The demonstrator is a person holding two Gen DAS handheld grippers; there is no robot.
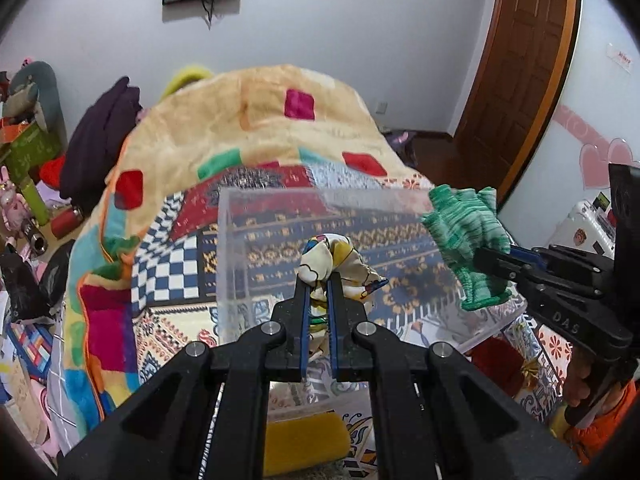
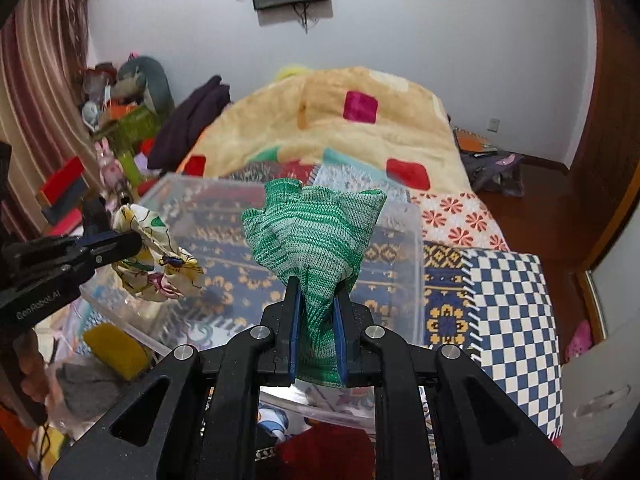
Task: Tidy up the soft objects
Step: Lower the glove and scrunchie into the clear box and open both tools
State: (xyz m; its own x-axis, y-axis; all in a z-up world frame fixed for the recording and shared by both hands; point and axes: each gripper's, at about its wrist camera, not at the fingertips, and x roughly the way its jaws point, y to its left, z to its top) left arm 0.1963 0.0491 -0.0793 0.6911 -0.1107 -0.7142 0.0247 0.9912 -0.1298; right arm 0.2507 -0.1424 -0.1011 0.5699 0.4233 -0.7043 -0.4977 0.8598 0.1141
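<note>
Left tongs (image 2: 120, 246) read "GenRobot.AI" — right tongs (image 1: 494, 260) read "DAS".

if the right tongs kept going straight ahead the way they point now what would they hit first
Probably the far wall of the clear plastic bin: the right tongs, shut on the green knit glove, aim over its open top. Depth is uncertain.

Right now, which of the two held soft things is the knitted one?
The green striped glove in the right gripper is knitted. The cloth in the left gripper is smooth cream fabric with cartoon prints.
</note>
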